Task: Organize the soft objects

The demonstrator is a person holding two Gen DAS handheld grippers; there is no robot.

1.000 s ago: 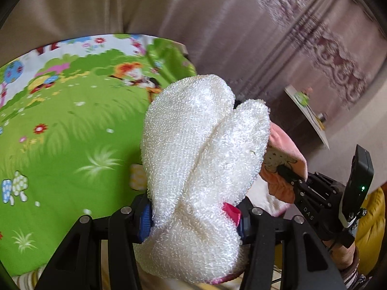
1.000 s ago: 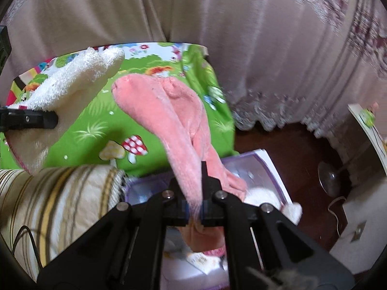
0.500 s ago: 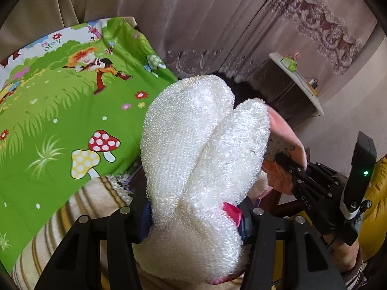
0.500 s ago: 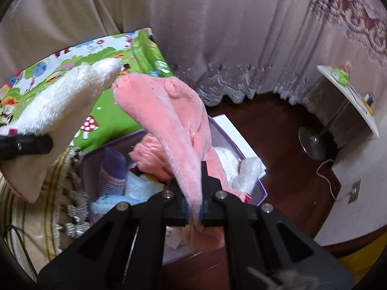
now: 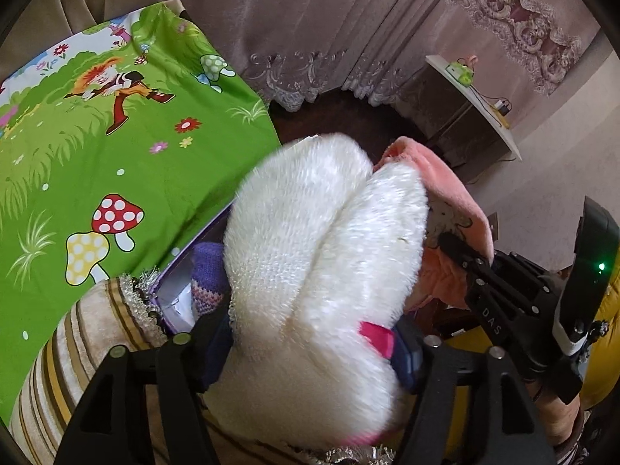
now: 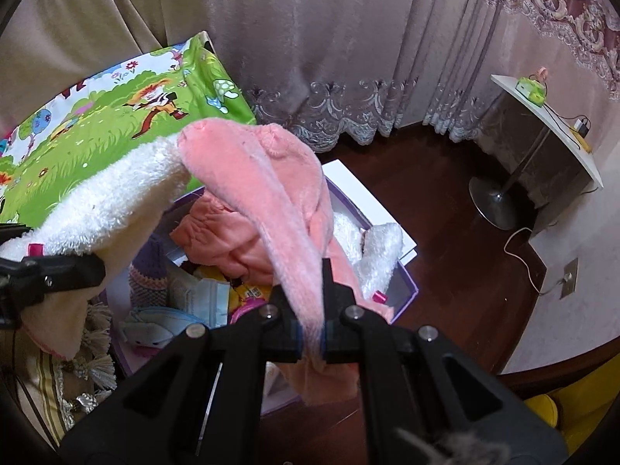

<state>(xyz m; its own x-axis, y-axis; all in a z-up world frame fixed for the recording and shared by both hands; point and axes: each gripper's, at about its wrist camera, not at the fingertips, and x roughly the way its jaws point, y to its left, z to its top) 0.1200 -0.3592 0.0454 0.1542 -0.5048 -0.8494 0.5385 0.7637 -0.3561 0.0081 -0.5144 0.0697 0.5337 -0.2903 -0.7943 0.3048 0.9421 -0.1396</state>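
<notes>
The right gripper (image 6: 310,333) is clamped tight on a thin fold of the pink plush item (image 6: 267,193), which rises from between its pads and arches forward over the purple storage box (image 6: 403,283). Just to that box's left side, the left gripper (image 5: 310,333) has the white fluffy item (image 5: 321,240) between its fingers; its jaws are opening, and the bulky fabric fills the gap between the blue pads, so whether they press on it cannot be told. In the right wrist view the white fluffy item (image 6: 104,201) hangs over the box's left edge, its tip touching the pink plush item.

Inside the box lie a crumpled pink garment (image 6: 228,240), a purple knitted piece (image 6: 149,267), a white furry piece (image 6: 378,248) at the right wall and some pale blue cloth (image 6: 193,294). A striped cushion (image 5: 69,356) with a fringe touches the box's left side. Beyond the box spreads a green cartoon sheet (image 5: 97,155) with mushrooms; farther off, dark wooden floor (image 6: 445,232), a curtain (image 6: 310,38) and a small side table (image 6: 550,124) to the box's right.
</notes>
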